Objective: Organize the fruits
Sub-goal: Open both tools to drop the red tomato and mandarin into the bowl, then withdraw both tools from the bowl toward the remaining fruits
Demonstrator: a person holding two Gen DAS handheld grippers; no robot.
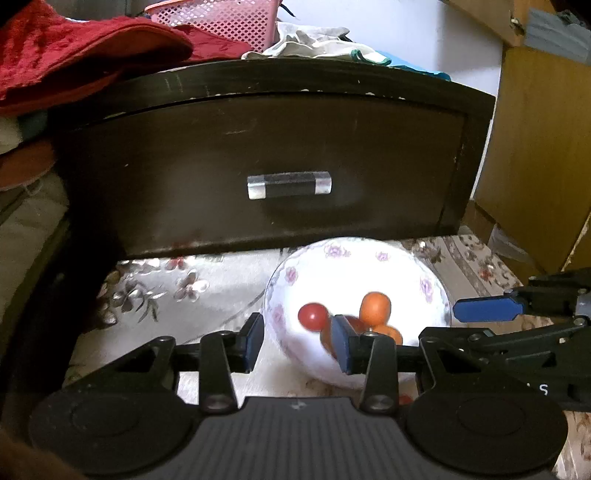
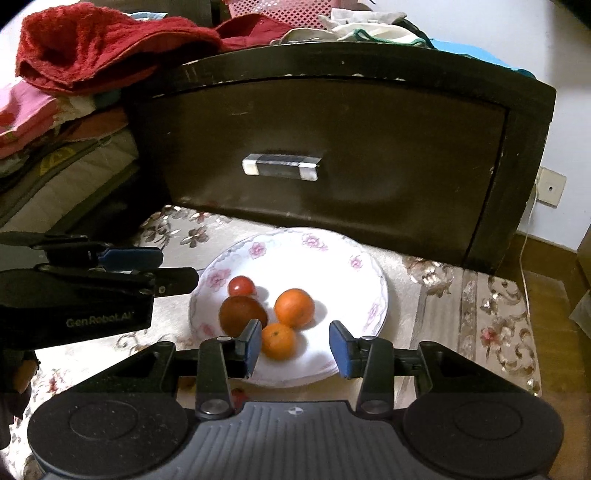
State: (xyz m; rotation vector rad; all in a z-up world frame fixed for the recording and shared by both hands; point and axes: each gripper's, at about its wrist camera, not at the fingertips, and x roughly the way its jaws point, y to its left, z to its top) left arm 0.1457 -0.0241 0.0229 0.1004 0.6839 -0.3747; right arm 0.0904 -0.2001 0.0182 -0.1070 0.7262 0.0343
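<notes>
In the right wrist view, a white plate (image 2: pixel 365 258) with pink flowers along its rim sits at the middle of the frame on a bench (image 2: pixel 443 295) covered in a pale floral cloth. Four fruits lie on the plate's left half: a small red tomato (image 2: pixel 242 286) at the upper left, a dark reddish-brown fruit (image 2: pixel 242 314) just below it and touching it, a larger orange (image 2: pixel 294 308) to the right, and a smaller orange (image 2: pixel 279 341) lowest in the frame, close beside both the brown fruit and the larger orange.

The right hand-held gripper (image 2: pixel 293 350) fills the bottom of this view. Its blue-padded jaws stand apart with nothing clamped; the smaller orange shows in the gap close to the left pad, but whether that pad touches it cannot be told.

The left hand-held gripper (image 1: pixel 297 341) shows at the bottom of the left wrist view, its jaws also apart and empty, hanging over the plate's left rim. In that view the plate is washed out by glare and the fruits are blurred.

Behind the plate, across the middle of both frames, stands a dark brown drawer front (image 2: pixel 369 147) with a silver-ended handle (image 2: pixel 280 166). A red cloth (image 2: pixel 92 48) lies heaped at the upper left, and a pink mesh basket (image 1: pixel 221 18) shows at the top.
</notes>
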